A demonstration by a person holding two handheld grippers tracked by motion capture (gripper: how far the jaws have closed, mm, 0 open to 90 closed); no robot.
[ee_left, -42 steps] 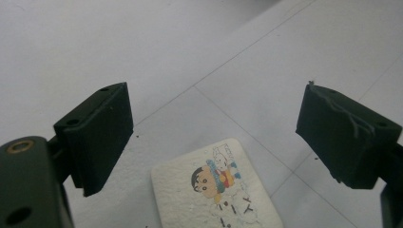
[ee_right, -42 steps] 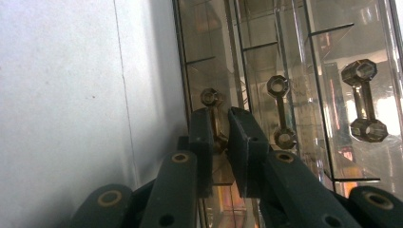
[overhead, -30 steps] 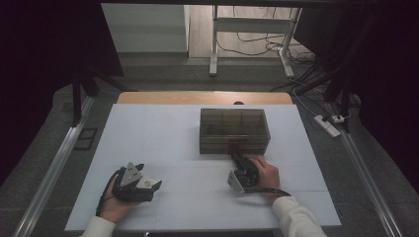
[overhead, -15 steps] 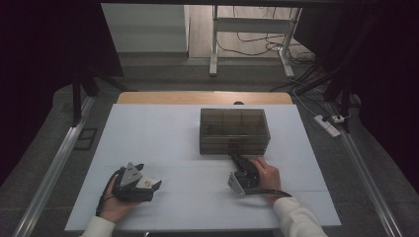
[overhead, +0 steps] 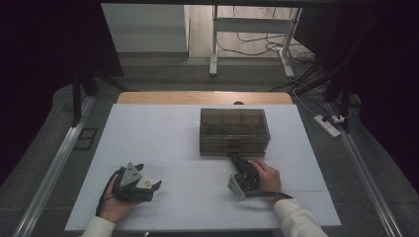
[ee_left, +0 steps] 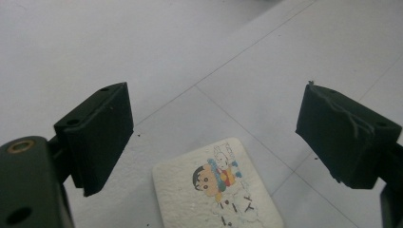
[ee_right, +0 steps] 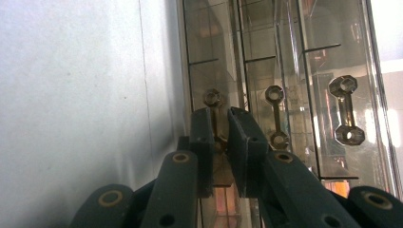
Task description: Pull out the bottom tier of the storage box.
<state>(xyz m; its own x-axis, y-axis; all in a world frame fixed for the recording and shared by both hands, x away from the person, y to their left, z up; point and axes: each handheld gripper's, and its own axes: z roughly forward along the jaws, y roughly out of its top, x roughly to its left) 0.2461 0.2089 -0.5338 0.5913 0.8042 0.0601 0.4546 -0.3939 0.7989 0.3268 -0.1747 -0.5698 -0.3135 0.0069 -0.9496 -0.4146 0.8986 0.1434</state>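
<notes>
A dim room with cables on the floor surrounds a white table (overhead: 163, 133), where a person works with a claw in each hand. The right claw (ee_right: 219, 137) is turned on its side against the front of a clear drawer box (overhead: 234, 131) that stands just ahead of it, its jaws clamped on the handle of the bottom drawer (ee_right: 212, 102); two more drawer handles (ee_right: 276, 116) show just beside it, on the drawers above. The left claw (ee_left: 214, 137) rests well apart from the box near the table's front edge, jaws wide apart with nothing between the pads. Just below its jaws lies a small white card with a cartoon figure (ee_left: 214, 190), flat on the table.
</notes>
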